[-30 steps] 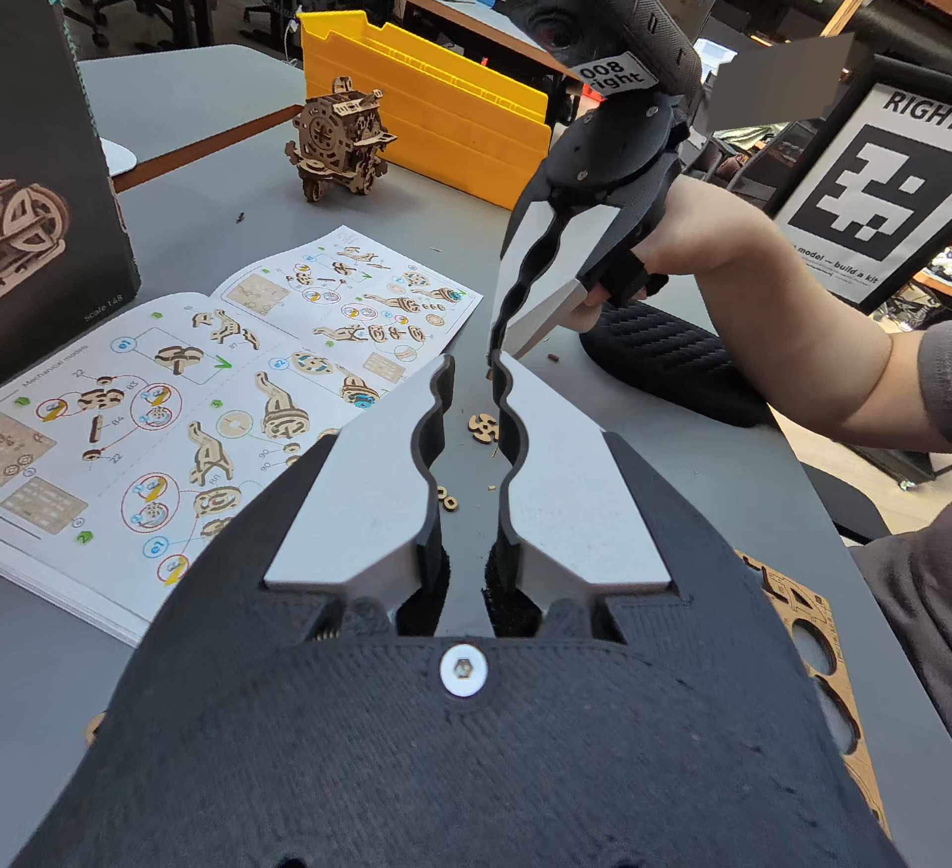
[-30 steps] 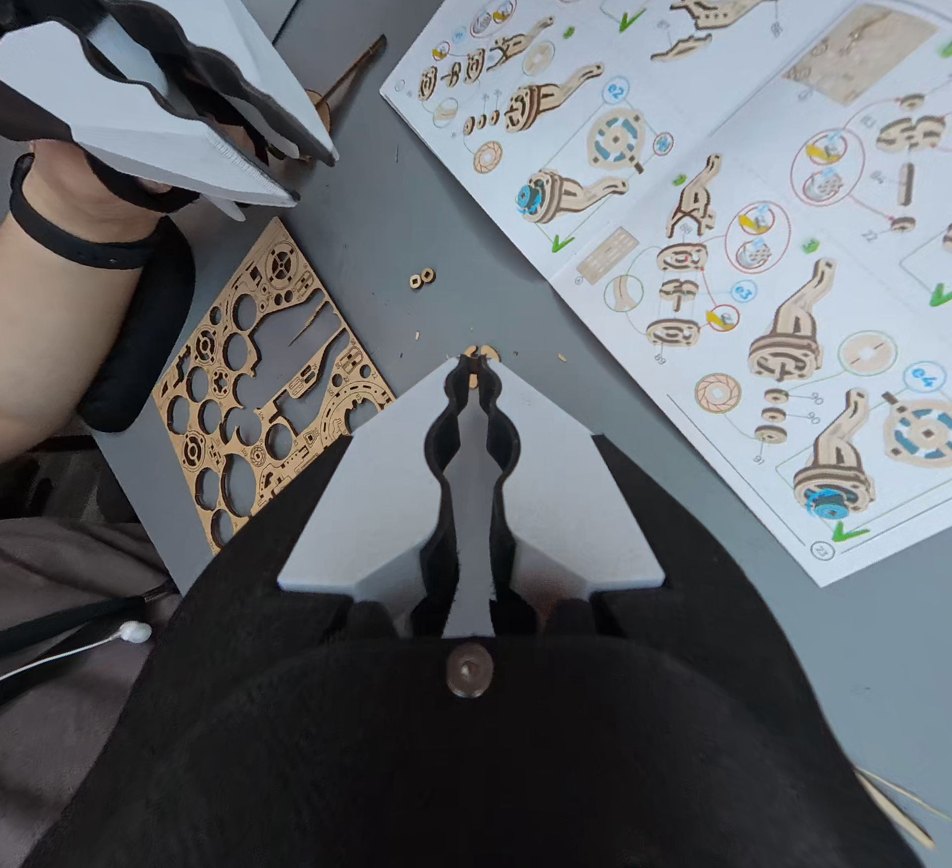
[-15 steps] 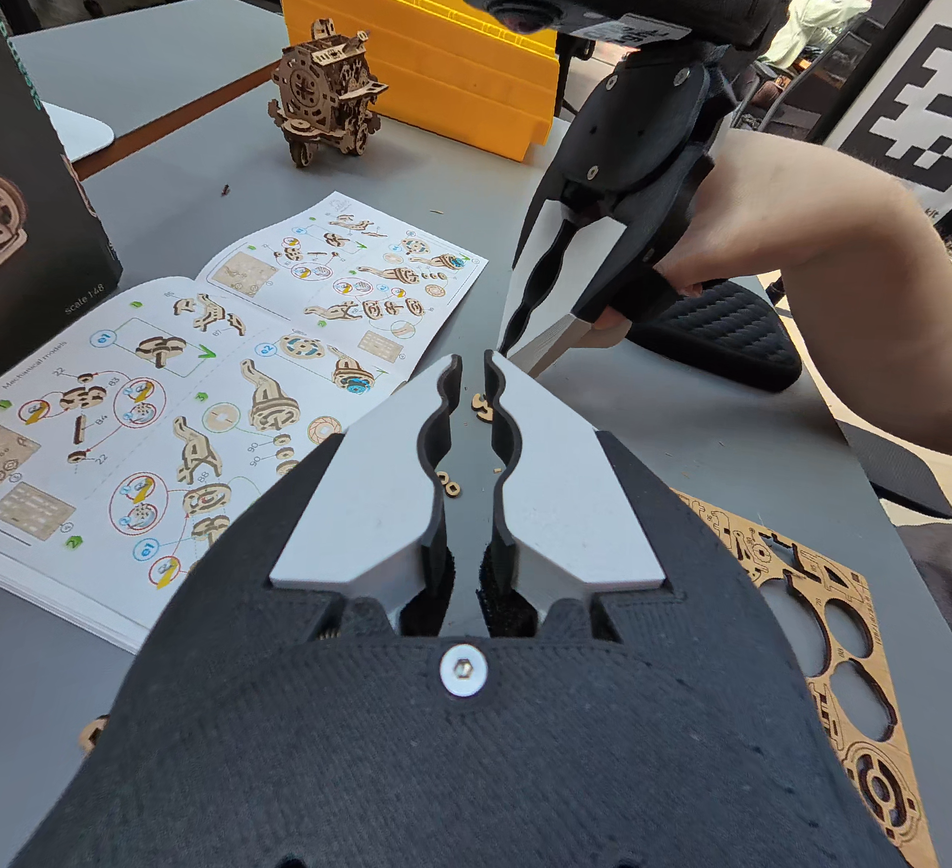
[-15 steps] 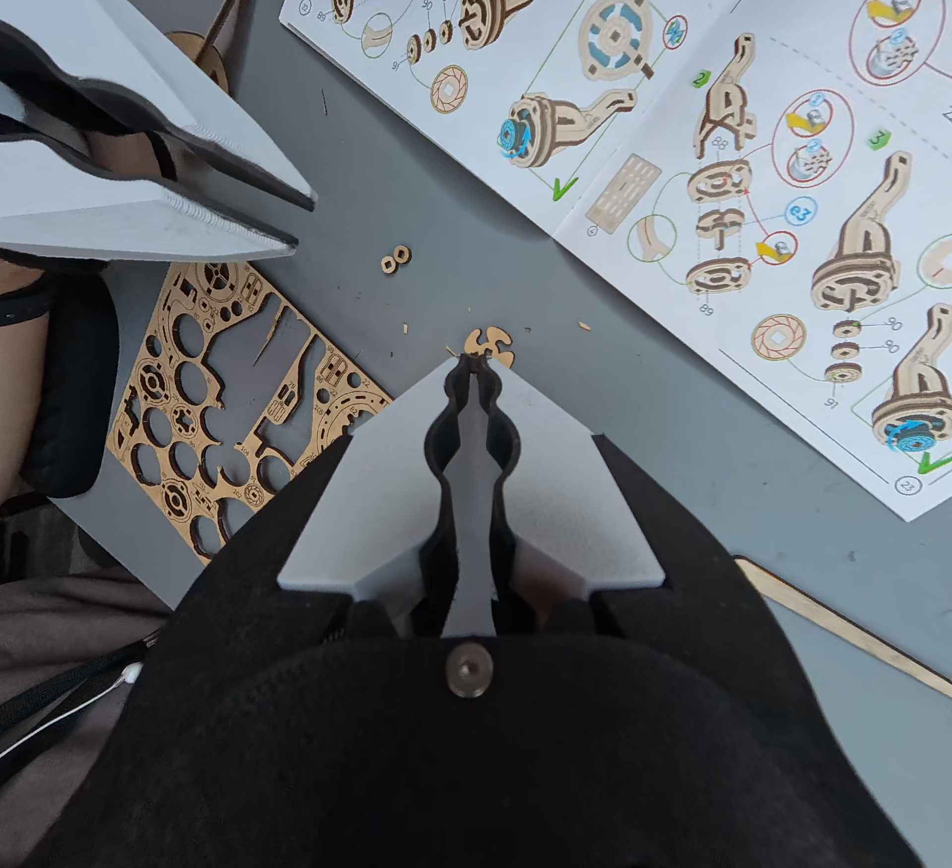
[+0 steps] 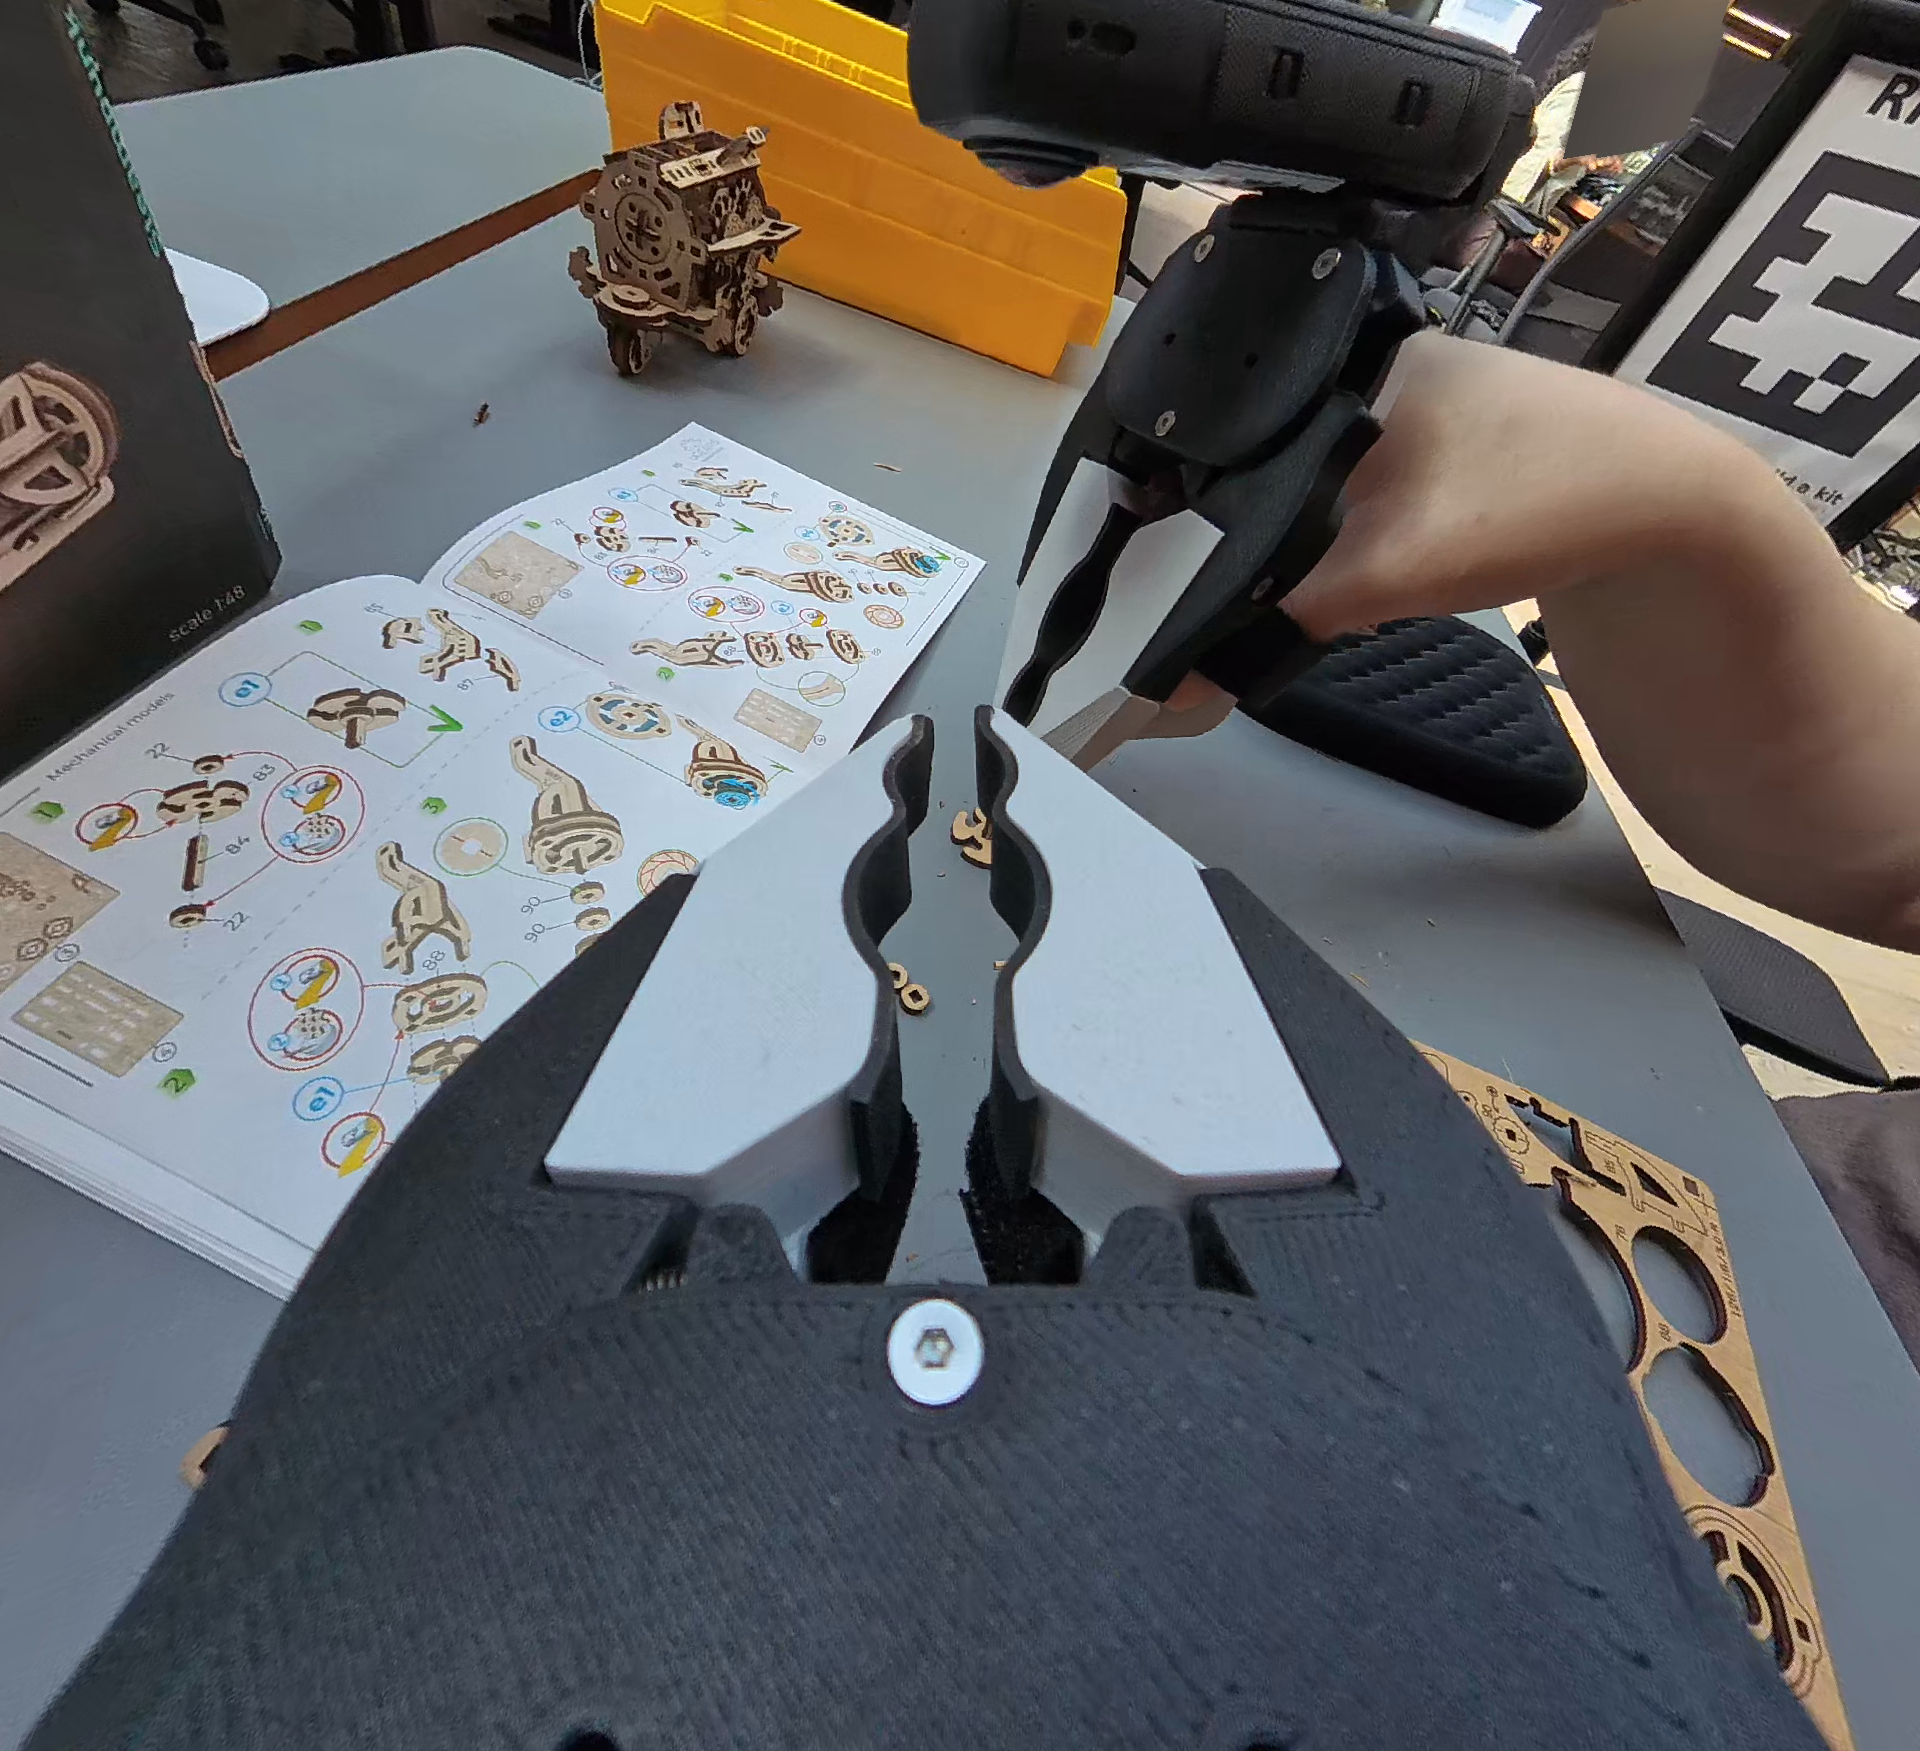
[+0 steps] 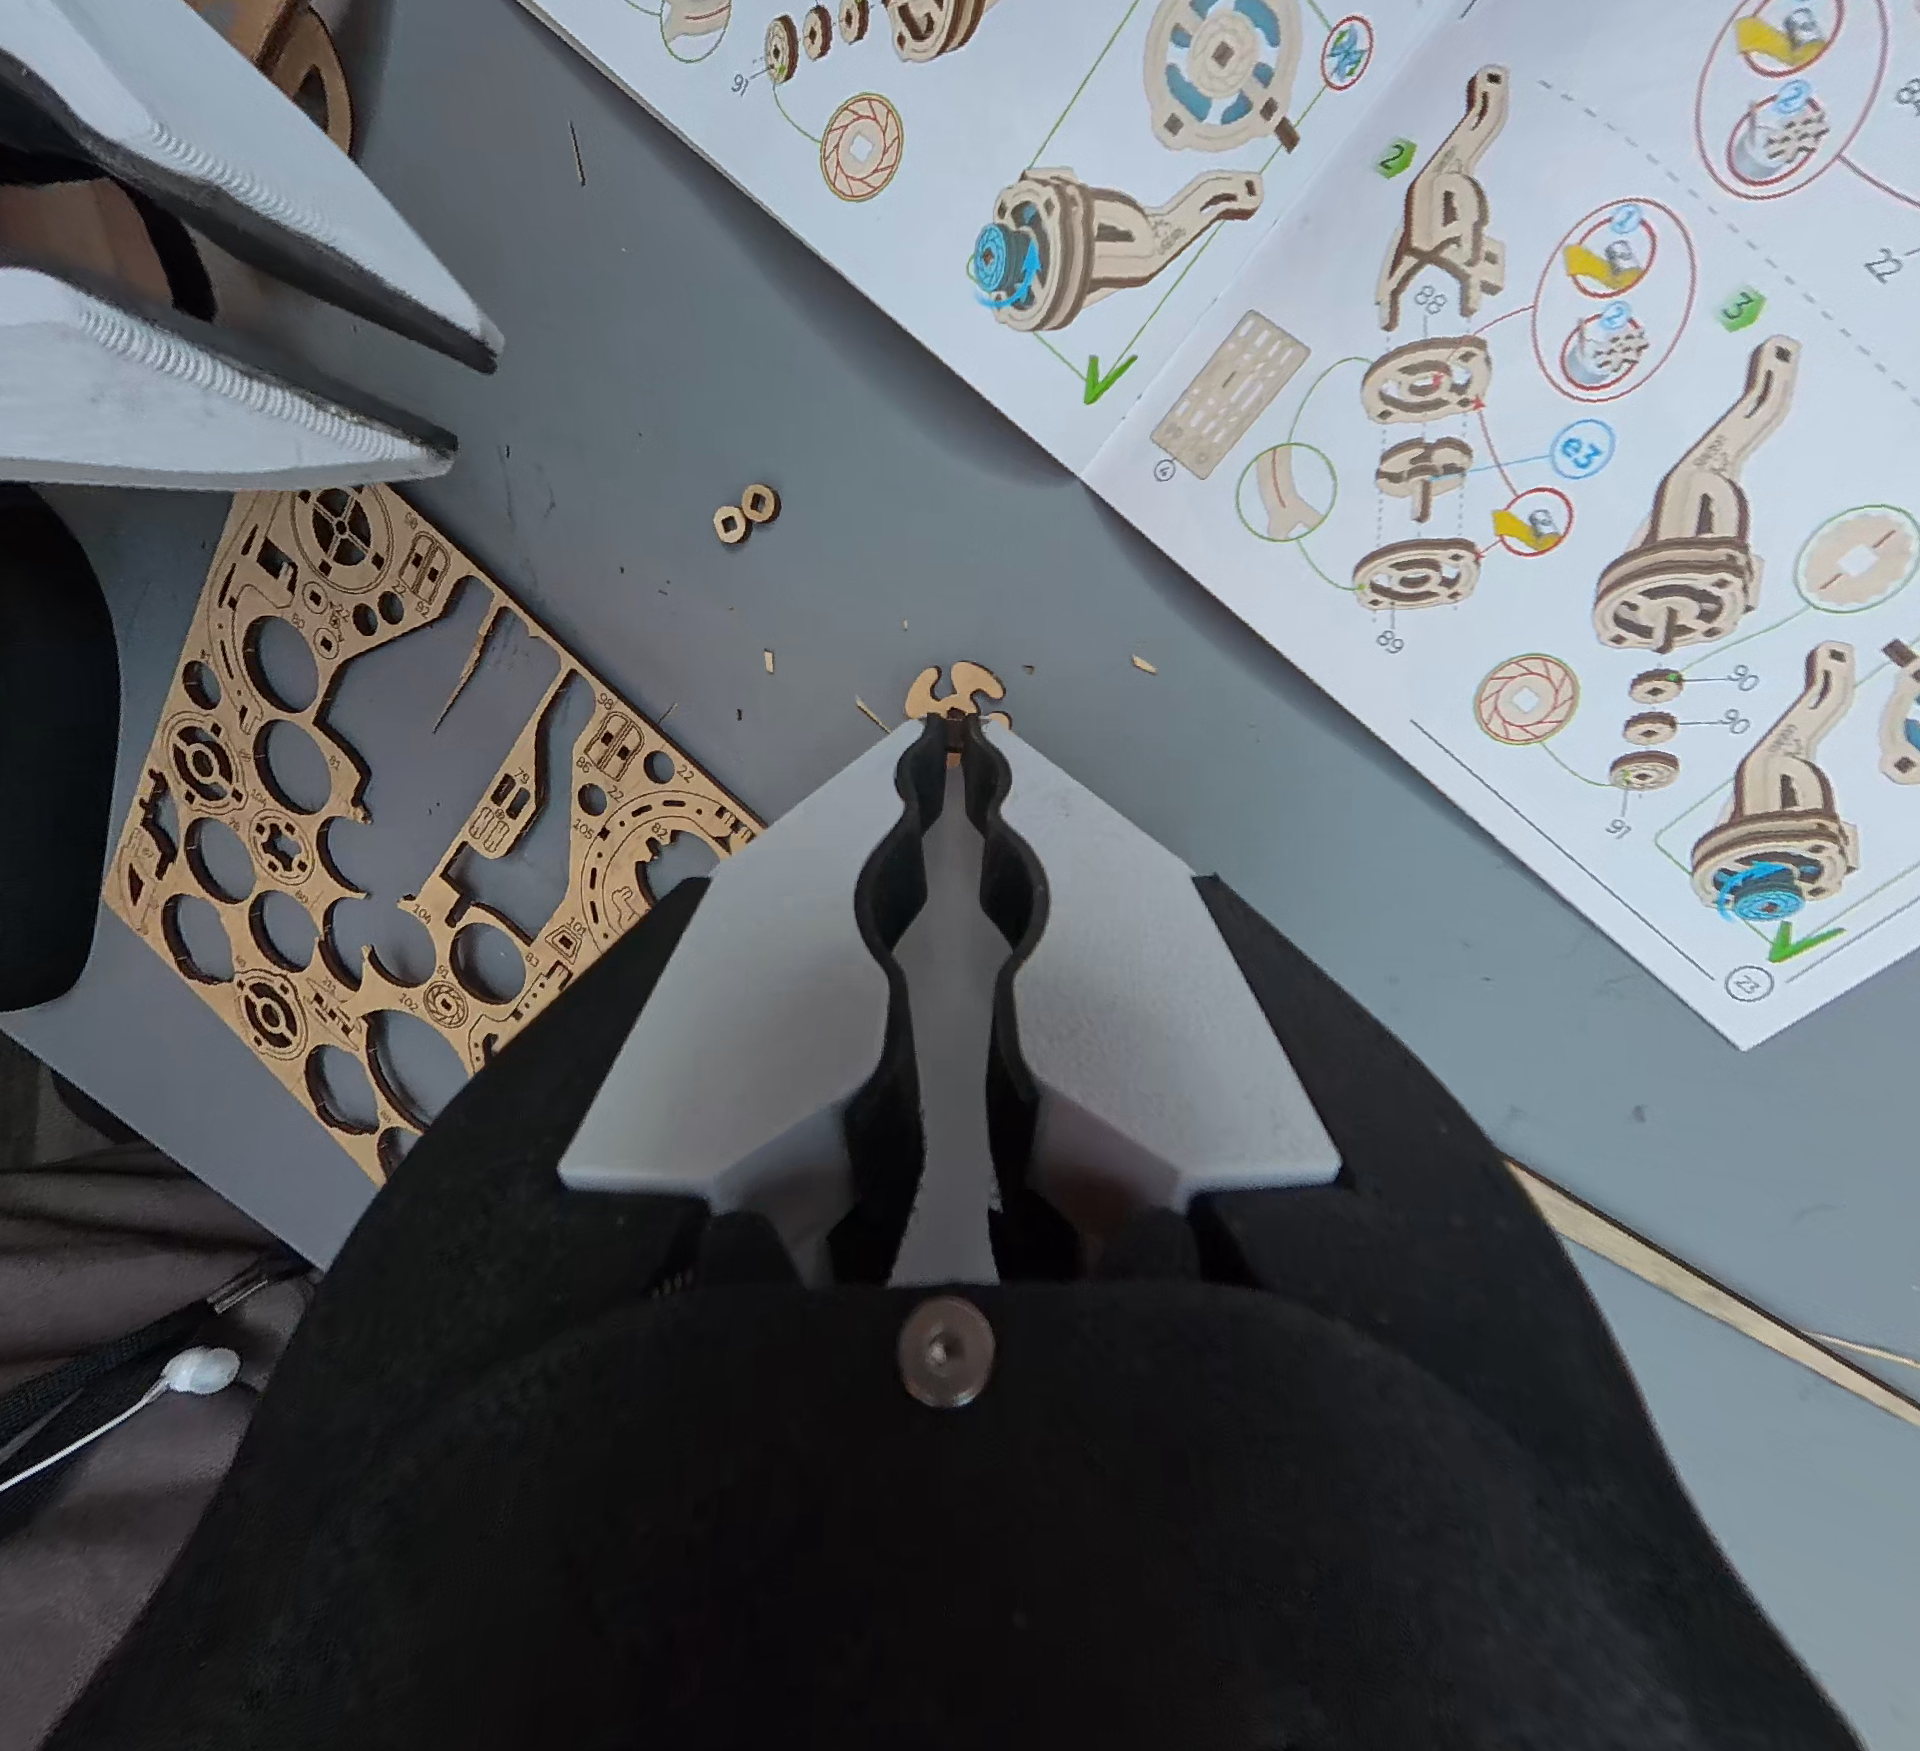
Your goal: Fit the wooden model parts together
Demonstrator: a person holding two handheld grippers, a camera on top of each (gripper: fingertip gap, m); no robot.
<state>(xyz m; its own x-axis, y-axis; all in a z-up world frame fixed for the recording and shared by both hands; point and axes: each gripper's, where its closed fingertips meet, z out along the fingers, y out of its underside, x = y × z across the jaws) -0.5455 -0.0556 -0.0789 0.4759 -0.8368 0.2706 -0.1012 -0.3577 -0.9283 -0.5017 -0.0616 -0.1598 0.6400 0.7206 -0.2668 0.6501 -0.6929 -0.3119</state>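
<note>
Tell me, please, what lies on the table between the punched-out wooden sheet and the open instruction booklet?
In the right wrist view, between the wooden sheet and the booklet lie two small joined wooden rings, wood splinters and a curly-armed wooden piece at the right gripper.

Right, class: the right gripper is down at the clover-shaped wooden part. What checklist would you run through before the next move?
1. Right gripper holds something: ok, a small dark peg is pinched at its tips.
2. Peg meets the centre of the clover-shaped part: cannot tell, the tips hide the joint.
3. Clover-shaped part steadied: not ok, it lies loose on the table.
4. Left gripper free to help: ok, open and empty.
5. Two small rings out of the way: ok, they lie apart.
6. Instruction booklet readable: ok, it lies open.
</note>
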